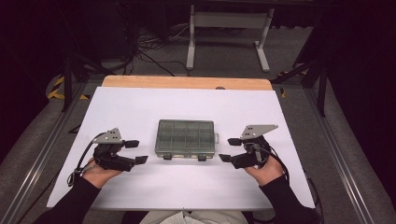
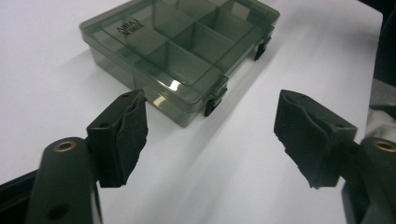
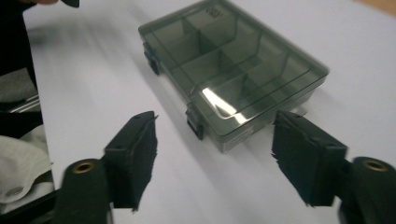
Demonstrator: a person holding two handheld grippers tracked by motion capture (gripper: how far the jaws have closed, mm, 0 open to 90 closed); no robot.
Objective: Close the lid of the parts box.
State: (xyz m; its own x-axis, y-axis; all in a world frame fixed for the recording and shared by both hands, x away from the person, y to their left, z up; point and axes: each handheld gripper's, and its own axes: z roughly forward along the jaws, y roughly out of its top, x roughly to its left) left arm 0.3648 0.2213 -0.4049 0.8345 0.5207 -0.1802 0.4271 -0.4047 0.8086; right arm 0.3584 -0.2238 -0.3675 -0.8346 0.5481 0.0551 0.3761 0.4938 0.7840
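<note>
Two pairs of black jaws stand well apart with nothing between them: the left gripper [image 1: 135, 151] and the right gripper [image 1: 229, 150] are both spread wide and hold nothing, their pads clear of everything. Ahead of each pair, just beyond the tips, lies the smoky clear compartment box [image 1: 185, 138], lid closed and flat on the white counter [image 1: 140, 107]. In the left gripper view the box [image 2: 182, 51] sits ahead, toward the left jaw, its near latch [image 2: 215, 100] between the two tips but farther off. In the right gripper view the box [image 3: 233, 70] sits ahead, toward the right jaw, with a latch [image 3: 195, 122] facing the jaws. The box lies between the two grippers, near both, touched by neither.
</note>
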